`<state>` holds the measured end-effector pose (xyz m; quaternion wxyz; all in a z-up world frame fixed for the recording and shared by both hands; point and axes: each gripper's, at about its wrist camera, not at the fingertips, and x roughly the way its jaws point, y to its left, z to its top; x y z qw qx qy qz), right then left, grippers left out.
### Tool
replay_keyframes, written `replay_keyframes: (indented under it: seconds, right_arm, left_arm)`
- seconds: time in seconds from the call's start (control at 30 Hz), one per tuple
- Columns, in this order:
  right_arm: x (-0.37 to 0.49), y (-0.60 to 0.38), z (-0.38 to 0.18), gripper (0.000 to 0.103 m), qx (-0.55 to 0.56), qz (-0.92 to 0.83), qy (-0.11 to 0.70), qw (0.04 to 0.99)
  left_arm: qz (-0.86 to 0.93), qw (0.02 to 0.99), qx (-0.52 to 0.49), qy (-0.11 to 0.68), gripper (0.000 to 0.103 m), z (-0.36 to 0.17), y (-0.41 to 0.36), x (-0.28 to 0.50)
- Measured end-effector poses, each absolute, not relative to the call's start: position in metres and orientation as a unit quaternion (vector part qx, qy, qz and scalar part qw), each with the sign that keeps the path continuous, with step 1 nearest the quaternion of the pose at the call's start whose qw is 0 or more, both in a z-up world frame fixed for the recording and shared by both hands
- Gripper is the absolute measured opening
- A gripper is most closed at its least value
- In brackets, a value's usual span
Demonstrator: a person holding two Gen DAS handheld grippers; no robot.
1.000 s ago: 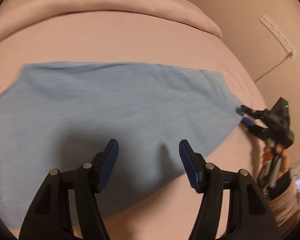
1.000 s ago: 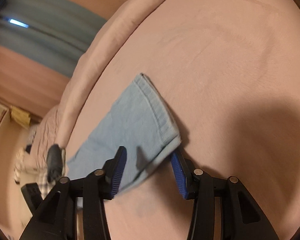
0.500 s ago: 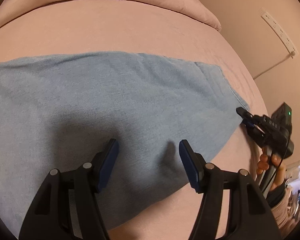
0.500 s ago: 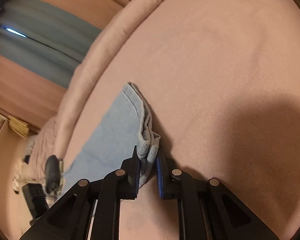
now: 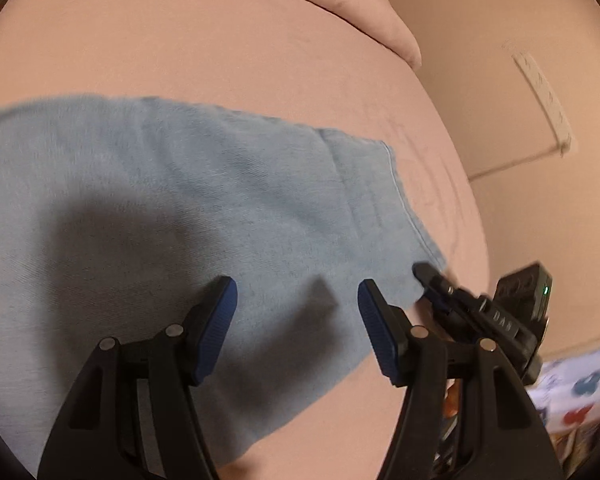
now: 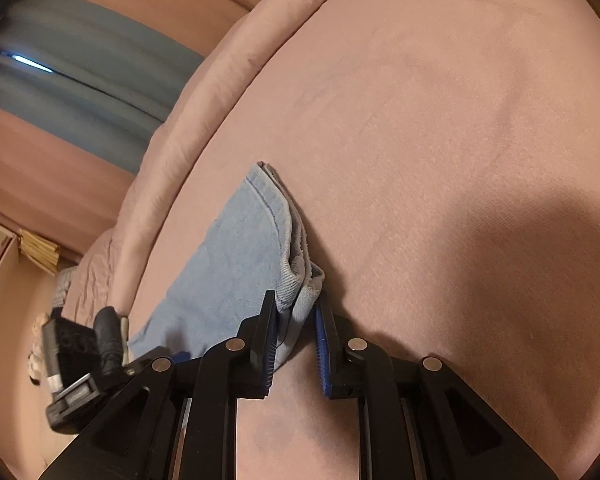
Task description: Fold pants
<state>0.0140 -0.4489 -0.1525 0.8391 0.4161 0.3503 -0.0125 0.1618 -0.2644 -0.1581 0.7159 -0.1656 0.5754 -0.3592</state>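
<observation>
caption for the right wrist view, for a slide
Right gripper pinching the hem corner of light blue pants on a pink bedspread.

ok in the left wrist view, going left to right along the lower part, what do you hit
pants → left gripper open above them → right gripper at the pants' hem corner → patterned cloth at the far right edge

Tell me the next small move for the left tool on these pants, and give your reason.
Probably lower the left tool onto the pants edge beside the right tool and close. The right tool already has the bunched hem corner between its pads, opening slightly, while the left hangs open above flat fabric, gripping nothing.
</observation>
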Motion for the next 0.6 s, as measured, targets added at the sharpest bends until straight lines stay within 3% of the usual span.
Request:
replay_keyframes:
  seconds: [0.2,0.37,0.43,0.6]
  right_arm:
    - [0.024,-0.419,-0.111,0.016,0.323,-0.032,0.339,0.883]
    - [0.03,-0.357,-0.058,0.016,0.186,0.006,0.306,0.934]
    - [0.035,-0.327,-0.049,0.016,0.137,0.029,0.306,0.942]
    - [0.04,-0.257,-0.053,0.016,0.051,0.081,0.313,0.945]
  left_arm:
    - [-0.36,0.692,-0.219,0.587,0.057,-0.158,-0.242,0.167]
    - [-0.372,0.682,-0.299,0.554,0.066,-0.141,-0.212,0.164]
    - [-0.387,0.67,-0.337,0.536,0.08,-0.13,-0.196,0.163]
    - [-0.403,0.649,-0.38,0.52,0.082,-0.12,-0.177,0.16]
